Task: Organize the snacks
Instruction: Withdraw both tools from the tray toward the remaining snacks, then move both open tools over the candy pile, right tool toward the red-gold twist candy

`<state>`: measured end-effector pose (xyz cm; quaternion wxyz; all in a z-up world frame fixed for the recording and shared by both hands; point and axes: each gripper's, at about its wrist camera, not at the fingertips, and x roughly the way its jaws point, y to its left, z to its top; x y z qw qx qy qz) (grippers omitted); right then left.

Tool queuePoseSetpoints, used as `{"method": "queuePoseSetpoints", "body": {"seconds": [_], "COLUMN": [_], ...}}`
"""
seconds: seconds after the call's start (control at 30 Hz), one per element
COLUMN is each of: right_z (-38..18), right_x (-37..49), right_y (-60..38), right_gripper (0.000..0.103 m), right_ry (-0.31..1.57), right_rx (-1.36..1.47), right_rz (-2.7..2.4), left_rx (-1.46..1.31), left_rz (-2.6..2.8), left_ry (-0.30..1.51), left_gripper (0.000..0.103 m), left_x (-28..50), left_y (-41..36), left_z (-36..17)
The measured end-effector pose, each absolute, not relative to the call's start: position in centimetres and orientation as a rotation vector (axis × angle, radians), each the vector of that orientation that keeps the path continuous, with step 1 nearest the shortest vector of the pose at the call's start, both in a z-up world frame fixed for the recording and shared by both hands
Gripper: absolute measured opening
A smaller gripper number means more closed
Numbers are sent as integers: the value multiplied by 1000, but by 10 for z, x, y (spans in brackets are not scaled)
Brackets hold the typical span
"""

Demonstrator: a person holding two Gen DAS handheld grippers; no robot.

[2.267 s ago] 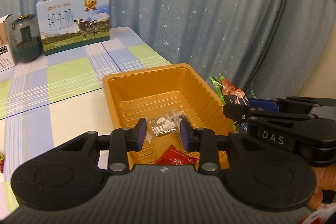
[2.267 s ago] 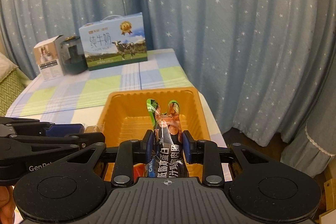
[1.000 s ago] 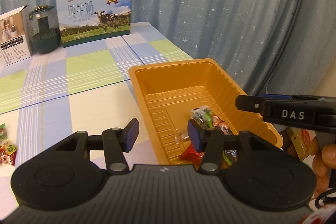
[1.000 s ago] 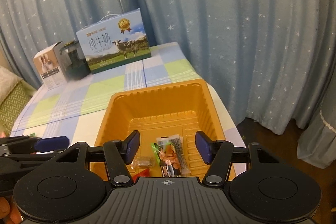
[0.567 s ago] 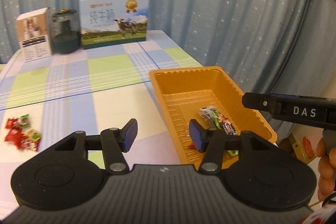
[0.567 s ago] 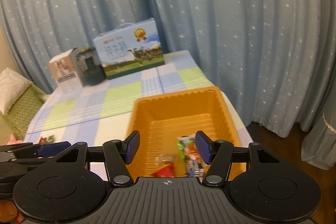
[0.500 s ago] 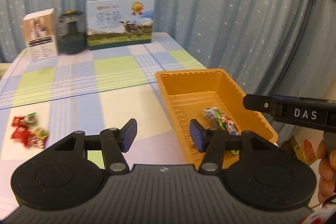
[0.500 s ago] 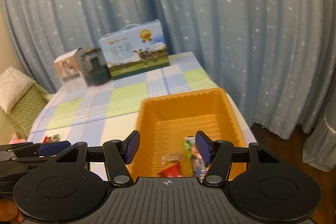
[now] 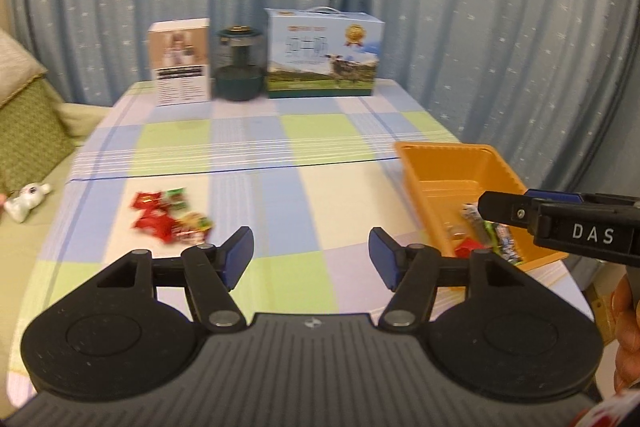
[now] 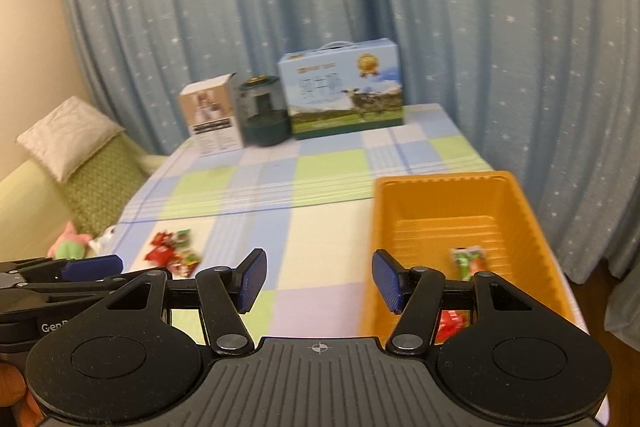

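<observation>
An orange tray [image 9: 448, 163] [image 10: 452, 195] stands at the table's right edge and holds several snack packets [image 9: 486, 231] [image 10: 466, 259]. A small pile of red and green snack packets [image 9: 170, 217] [image 10: 172, 251] lies on the checked tablecloth at the left. My left gripper [image 9: 311, 263] is open and empty above the table's near middle, right of the pile. My right gripper [image 10: 319, 283] is open and empty, just left of the tray; it shows from the side in the left wrist view [image 9: 560, 227].
A milk carton box [image 9: 324, 61] [image 10: 344, 89], a dark green jar [image 9: 239, 69] [image 10: 264, 111] and a small white box [image 9: 182, 61] [image 10: 210, 115] stand along the table's far edge. Blue starry curtains hang behind. A sofa with a cushion [image 10: 68, 135] is at the left.
Both grippers let go of their snack packets in the tray, opened, and have pulled back and swung left. The loose pile has come into view.
</observation>
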<state>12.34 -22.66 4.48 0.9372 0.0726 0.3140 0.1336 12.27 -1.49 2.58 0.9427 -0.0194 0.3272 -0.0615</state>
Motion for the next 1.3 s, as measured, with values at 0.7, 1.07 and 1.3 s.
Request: {"method": "queuePoseSetpoints", "body": {"seconds": [0.7,1.07,1.3], "right_z": [12,-33,-70], "right_x": [130,190,245], "right_y": [-133,-97,-64], "right_gripper": [59,59,59], "right_ry": [698,737,757], "right_rx": [55,32,4], "right_rz": [425,486,547], "left_rx": [-106,-107,-124], "left_rz": [123,129,128], "left_ry": [676,736,752], "left_gripper": [65,65,65], "left_x": [100,157,202], "left_y": [125,143,158], "left_z": [7,-38,-67]}}
